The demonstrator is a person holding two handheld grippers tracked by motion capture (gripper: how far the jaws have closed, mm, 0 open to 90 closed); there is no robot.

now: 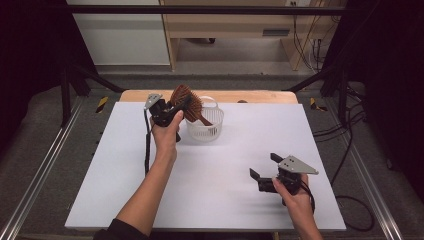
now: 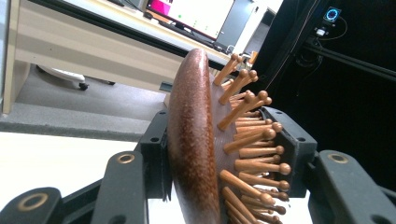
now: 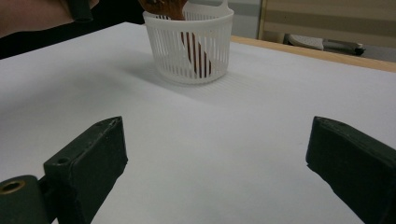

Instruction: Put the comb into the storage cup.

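Observation:
A brown wooden hairbrush [image 1: 186,100] with round-tipped pegs stands tilted, its handle [image 3: 198,53] down inside a white slatted basket [image 1: 212,131] at the back middle of the white table top. My left gripper [image 1: 180,106] is shut on the brush head [image 2: 191,135], one jaw against its smooth back and the other against the pegs. My right gripper [image 1: 263,165] rests low over the table at the front right. Its jaws stand wide open with nothing between them [image 3: 215,158], and they point toward the basket [image 3: 189,42].
The white board [image 1: 225,165] covers a wooden table whose far edge [image 1: 260,95] shows behind the basket. Black frame posts [image 1: 67,85] stand at both back corners. Cables [image 1: 350,150] trail down the right side. A pale cabinet [image 1: 235,25] stands beyond the table.

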